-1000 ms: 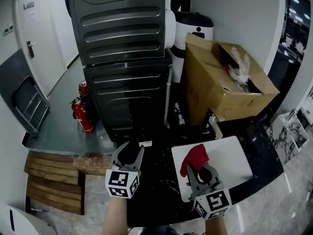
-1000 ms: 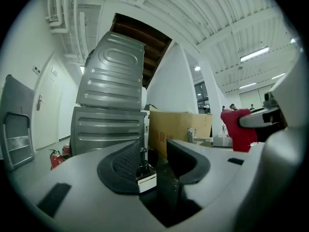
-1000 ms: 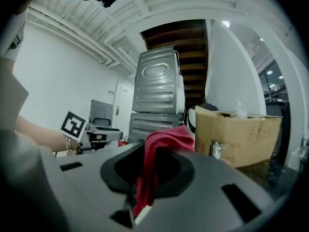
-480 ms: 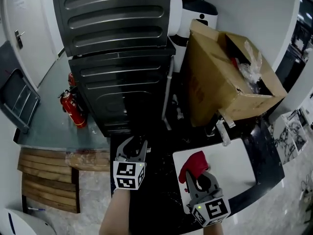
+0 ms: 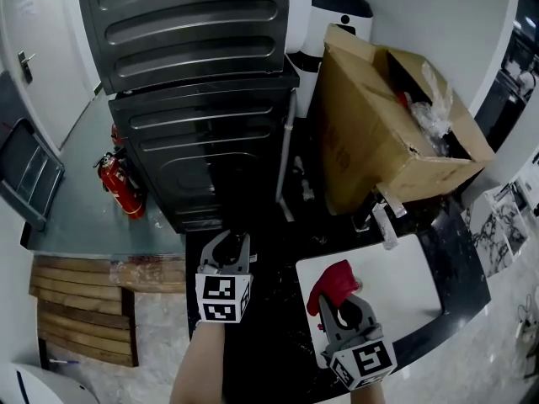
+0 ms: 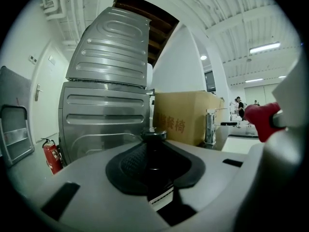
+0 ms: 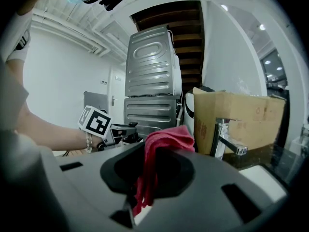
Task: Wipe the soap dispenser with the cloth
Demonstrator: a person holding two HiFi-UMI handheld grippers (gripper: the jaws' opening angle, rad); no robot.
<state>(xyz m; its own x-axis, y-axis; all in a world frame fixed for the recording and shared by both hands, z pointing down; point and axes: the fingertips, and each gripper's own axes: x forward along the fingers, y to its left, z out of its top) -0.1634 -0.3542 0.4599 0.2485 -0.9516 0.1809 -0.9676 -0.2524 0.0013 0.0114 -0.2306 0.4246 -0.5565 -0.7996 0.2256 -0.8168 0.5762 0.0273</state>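
The left hand-held gripper (image 5: 232, 242) has come forward and down over the black table (image 5: 274, 322), and its jaws have just been closing. In the left gripper view they now stand narrow around the soap dispenser (image 6: 154, 164), a dark pump bottle with a pale label low on its body. The bottle fills the gap between the pads, so it looks clamped rather than merely framed. The dispenser stands upright on the table, left of the white sink (image 5: 404, 286) and near the foot of the grey ribbed machines (image 5: 198, 99). In the head view it is almost lost against the dark surface. The right hand-held gripper (image 5: 335, 295) has shifted little. It hangs over the near left corner of the sink, jaws shut on the red cloth (image 5: 334, 277), which bunches above them and trails below. In my judgement the bottle is now steadied for wiping, but the cloth is apart from it, to its right. The next move is to bring the cloth left onto the bottle without tipping it.
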